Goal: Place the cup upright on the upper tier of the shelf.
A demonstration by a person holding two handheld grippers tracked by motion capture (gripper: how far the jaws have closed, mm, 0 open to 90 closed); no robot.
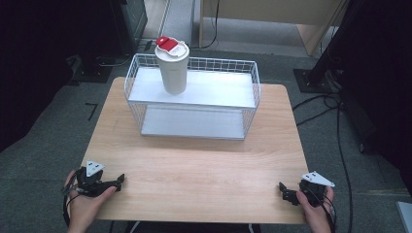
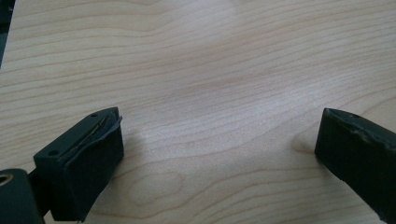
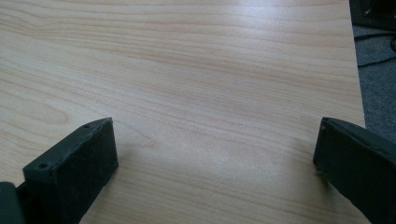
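At the near corners of the pale wooden surface [image 1: 194, 170], the left tool [image 1: 119, 180] and right tool [image 1: 283, 189] rest wide open, holding nothing. Far off, the cream lidded cup [image 1: 173, 65] stands upright on the white wire basket's [image 1: 194, 99] top shelf. Approach level, clear the basket rim; open room lies between.
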